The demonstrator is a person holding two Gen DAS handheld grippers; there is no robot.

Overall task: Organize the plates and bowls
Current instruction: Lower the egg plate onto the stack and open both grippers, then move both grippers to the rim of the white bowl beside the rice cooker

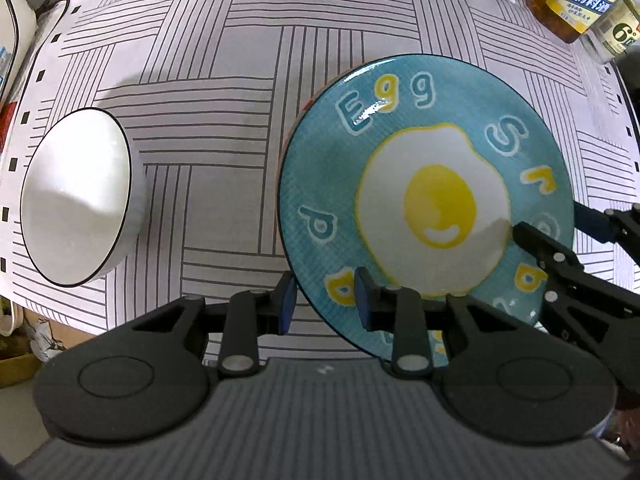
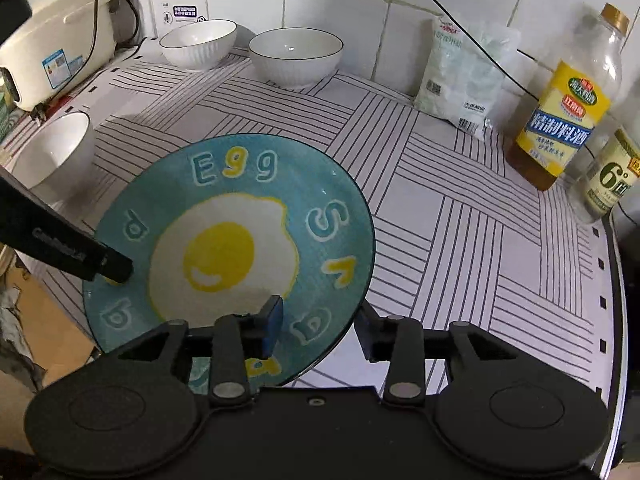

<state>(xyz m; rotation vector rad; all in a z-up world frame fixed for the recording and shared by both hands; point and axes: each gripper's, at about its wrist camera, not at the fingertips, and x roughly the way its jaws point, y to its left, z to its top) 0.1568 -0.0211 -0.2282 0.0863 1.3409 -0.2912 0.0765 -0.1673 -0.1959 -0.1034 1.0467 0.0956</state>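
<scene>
A teal plate (image 1: pixel 424 200) with a fried-egg picture and letters sits tilted above the striped cloth; it also shows in the right wrist view (image 2: pixel 224 248). My left gripper (image 1: pixel 325 302) straddles its near-left rim, one finger above and one below. My right gripper (image 2: pixel 318 326) straddles its near-right rim the same way and appears in the left wrist view (image 1: pixel 560 236). A white bowl (image 1: pixel 76 196) with a dark rim stands at the left, also in the right wrist view (image 2: pixel 52 156). Two more white bowls (image 2: pixel 198 42) (image 2: pixel 296 56) stand at the back by the tiled wall.
A white rice cooker (image 2: pixel 52 56) stands at the back left. A white bag (image 2: pixel 460 76), a yellow-labelled bottle (image 2: pixel 568 116) and a smaller bottle (image 2: pixel 612 180) stand at the back right. The counter's edge (image 2: pixel 612 320) runs along the right.
</scene>
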